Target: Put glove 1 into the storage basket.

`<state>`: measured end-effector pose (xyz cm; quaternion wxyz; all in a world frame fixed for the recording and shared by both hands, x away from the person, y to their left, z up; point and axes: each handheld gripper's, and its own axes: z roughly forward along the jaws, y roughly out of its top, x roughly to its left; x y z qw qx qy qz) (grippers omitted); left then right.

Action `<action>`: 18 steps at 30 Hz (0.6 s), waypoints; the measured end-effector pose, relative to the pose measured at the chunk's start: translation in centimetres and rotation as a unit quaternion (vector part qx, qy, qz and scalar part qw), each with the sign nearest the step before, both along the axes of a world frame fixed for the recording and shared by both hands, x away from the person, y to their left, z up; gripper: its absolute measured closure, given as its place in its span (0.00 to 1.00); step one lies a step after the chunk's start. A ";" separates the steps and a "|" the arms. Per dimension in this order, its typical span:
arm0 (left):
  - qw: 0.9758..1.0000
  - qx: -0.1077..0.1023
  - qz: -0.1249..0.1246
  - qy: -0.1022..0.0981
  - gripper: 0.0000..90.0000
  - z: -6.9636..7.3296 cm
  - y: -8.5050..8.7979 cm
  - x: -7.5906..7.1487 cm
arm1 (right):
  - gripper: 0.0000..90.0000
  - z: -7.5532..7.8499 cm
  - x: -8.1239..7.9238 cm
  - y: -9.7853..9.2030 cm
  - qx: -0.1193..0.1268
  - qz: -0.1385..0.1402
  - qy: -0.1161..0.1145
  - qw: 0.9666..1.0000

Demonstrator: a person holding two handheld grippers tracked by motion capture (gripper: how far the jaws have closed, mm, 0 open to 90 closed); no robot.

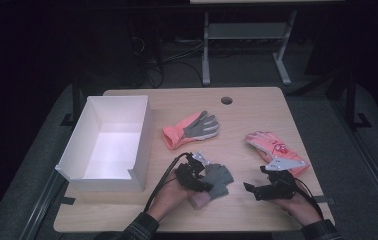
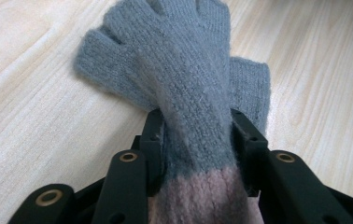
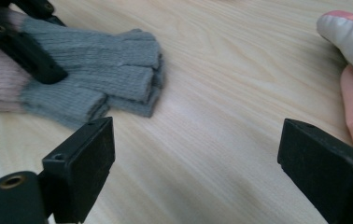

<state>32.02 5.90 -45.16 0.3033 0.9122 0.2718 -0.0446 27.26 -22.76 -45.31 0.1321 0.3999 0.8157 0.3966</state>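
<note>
Nearby, white box (image 1: pixel 108 145), pink gloves (image 1: pixel 191 129)

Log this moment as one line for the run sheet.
left hand-held gripper: shut on grey knit glove | right hand-held gripper: open, over bare table | white box: holds nothing

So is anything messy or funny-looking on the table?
Slightly: the grey knit glove is bunched where the left gripper squeezes it, and one pink work glove lies partly under the right gripper. Nothing looks spilled or broken.
</note>
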 end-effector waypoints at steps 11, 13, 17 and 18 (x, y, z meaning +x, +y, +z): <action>1.000 -0.017 -0.002 0.013 0.72 1.3 0.9 0.5 | 0.12 -0.2 0.2 0.1 0.007 -0.012 -0.004 1.000; 1.000 -0.025 -0.001 0.013 0.72 1.9 1.1 0.5 | 0.12 -0.3 0.1 0.1 0.007 -0.015 -0.010 1.000; 0.999 -0.032 0.000 0.005 0.72 3.5 1.6 0.5 | 0.12 -0.4 0.2 0.1 0.011 -0.023 -0.012 1.000; 0.999 -0.033 0.000 0.004 0.72 3.8 1.7 0.5 | 0.12 -0.4 0.2 0.1 0.010 -0.025 -0.011 1.000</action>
